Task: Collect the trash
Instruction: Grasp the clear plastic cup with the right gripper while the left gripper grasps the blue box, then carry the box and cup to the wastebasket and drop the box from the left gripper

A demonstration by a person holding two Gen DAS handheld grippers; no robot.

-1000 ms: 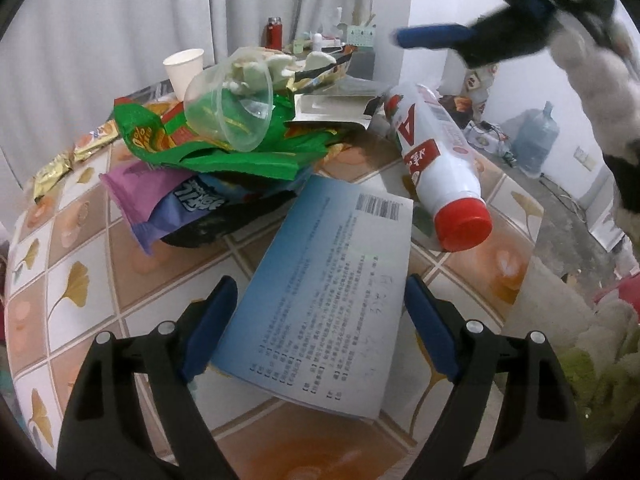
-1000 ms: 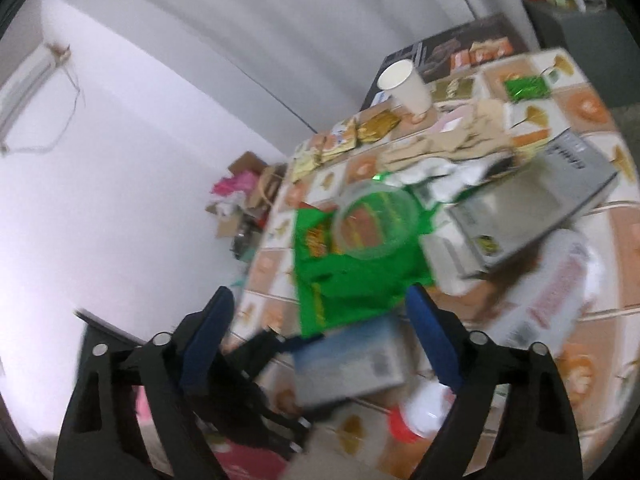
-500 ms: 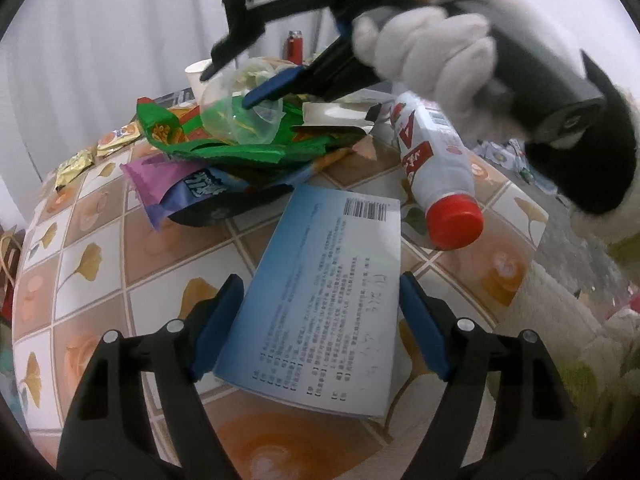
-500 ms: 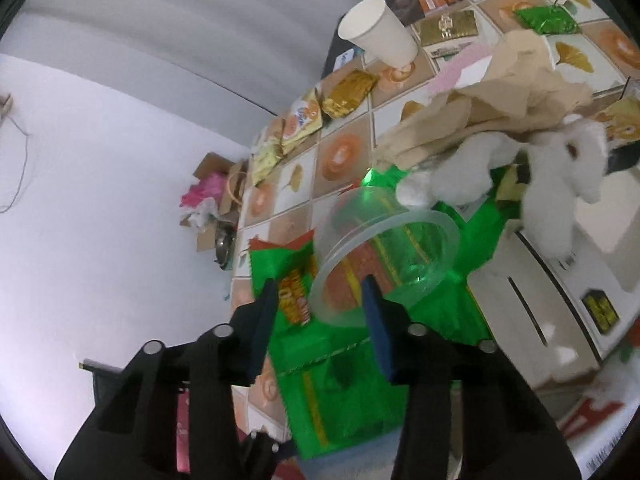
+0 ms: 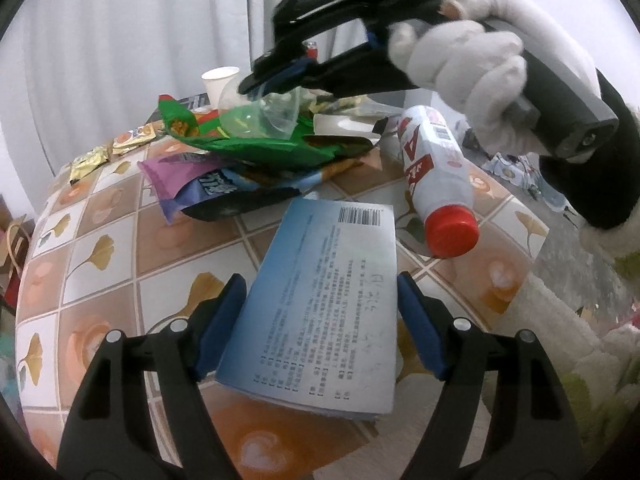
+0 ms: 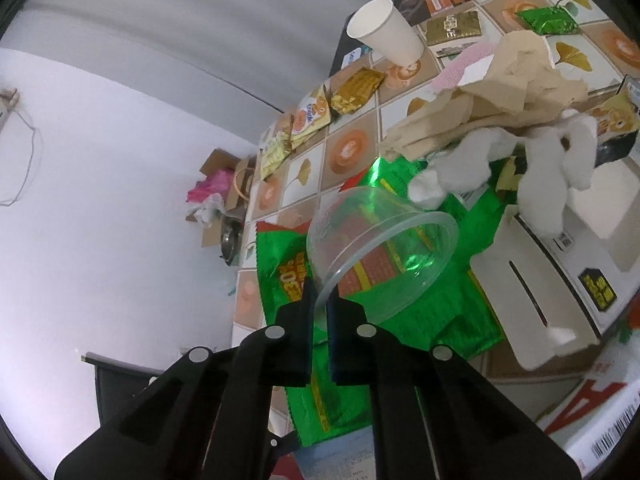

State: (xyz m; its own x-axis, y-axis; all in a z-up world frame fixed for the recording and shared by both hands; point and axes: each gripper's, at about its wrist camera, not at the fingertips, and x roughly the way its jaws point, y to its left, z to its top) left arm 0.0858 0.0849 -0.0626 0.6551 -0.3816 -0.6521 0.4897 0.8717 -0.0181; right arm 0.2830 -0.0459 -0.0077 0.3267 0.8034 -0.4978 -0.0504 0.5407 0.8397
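A pile of trash lies on the tiled table (image 5: 100, 240). My left gripper (image 5: 320, 320) points down at a blue printed booklet (image 5: 332, 296). Its blue pads stand on either side of the booklet, and the jaws are closing in on its edges without pressing them. My right gripper (image 6: 320, 304) is shut on the rim of a clear plastic cup (image 6: 384, 248), which lies tilted on a green snack bag (image 6: 400, 320). In the left wrist view the right gripper (image 5: 256, 80), held by a gloved hand (image 5: 472, 60), pinches that cup (image 5: 260, 116) above the pile.
A white bottle with a red cap (image 5: 436, 172) lies right of the booklet near the table's edge. A purple snack bag (image 5: 180, 184) sits under the green one. Behind are a paper cup (image 6: 388, 36), crumpled brown paper (image 6: 500, 92), white tissue (image 6: 540, 176), a flat carton (image 6: 560, 272) and small sachets (image 6: 352, 88).
My right gripper came down over the pile and closed from wide open onto the clear cup's rim. My left gripper's pads have drawn slightly closer around the booklet.
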